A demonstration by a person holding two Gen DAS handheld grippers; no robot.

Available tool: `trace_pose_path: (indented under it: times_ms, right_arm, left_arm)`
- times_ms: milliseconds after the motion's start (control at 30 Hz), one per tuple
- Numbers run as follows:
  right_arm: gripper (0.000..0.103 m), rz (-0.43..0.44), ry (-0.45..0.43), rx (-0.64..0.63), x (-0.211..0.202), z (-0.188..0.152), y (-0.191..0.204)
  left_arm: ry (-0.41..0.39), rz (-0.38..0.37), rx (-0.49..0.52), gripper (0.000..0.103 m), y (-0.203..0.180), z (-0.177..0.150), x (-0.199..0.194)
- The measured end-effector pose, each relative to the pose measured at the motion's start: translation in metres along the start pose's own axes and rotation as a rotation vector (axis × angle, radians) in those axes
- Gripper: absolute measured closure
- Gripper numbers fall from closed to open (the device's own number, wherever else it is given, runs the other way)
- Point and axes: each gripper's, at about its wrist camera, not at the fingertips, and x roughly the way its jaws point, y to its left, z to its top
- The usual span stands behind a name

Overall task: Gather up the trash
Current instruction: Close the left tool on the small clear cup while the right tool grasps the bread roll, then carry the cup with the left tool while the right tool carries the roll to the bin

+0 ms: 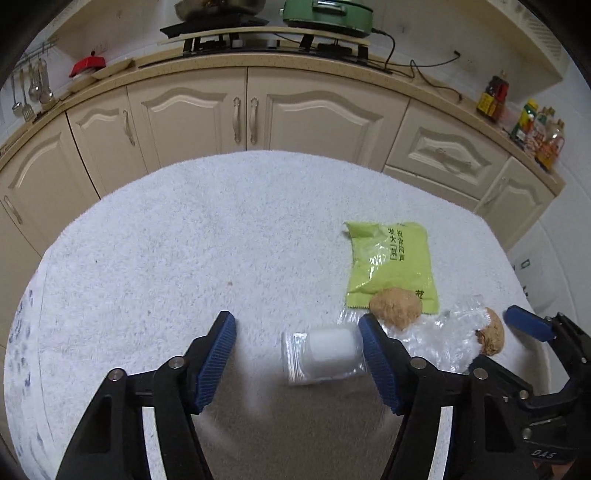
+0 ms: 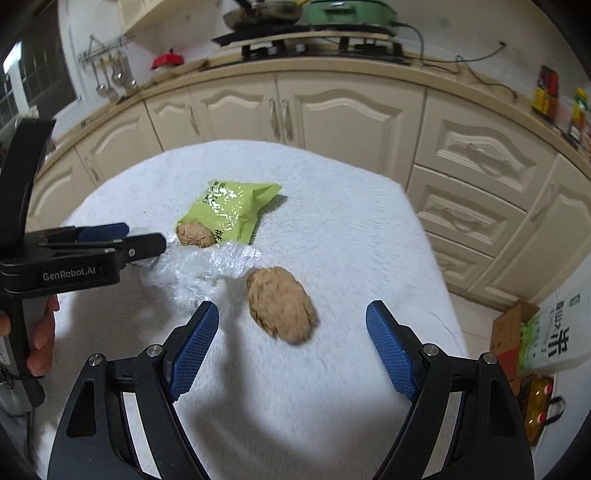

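Observation:
On the white fluffy table cover (image 1: 177, 240) lies a small clear zip bag with a white block (image 1: 325, 354). It sits between the pads of my left gripper (image 1: 299, 356); the right pad is at its edge, the left pad stands apart, so the gripper is open. Further right are a green snack wrapper (image 1: 391, 262), a brown lump (image 1: 395, 306) on its corner, and crumpled clear plastic (image 1: 439, 336). My right gripper (image 2: 293, 354) is open around a second brown lump (image 2: 280, 304), touching neither side. The left gripper (image 2: 144, 236), held by a hand (image 2: 40, 328), shows at the left.
Cream kitchen cabinets (image 1: 243, 114) curve behind the table, with a hob and a green pot (image 1: 328, 14) on the counter and bottles (image 1: 535, 129) at the right. A cardboard box and bags (image 2: 535, 343) stand on the floor past the table's right edge.

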Motion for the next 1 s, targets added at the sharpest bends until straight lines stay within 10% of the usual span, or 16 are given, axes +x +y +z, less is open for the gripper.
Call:
trace_pose_path:
  times_ms: [200, 667, 1000]
  right_arm:
    - [0.067, 0.004, -0.002, -0.033, 0.005, 0.003, 0.003]
    - [0.068, 0.085, -0.115, 0.053, -0.079, -0.037, 0.000]
    - [0.068, 0.091, -0.265, 0.221, -0.186, -0.124, -0.052]
  left_arm:
    - [-0.002, -0.030, 0.029, 0.079, 0.001, 0.010, 0.011]
    - [-0.050, -0.136, 0.019, 0.079, -0.025, -0.019, -0.104]
    - [-0.068, -0.234, 0.210, 0.079, -0.156, -0.067, -0.156]
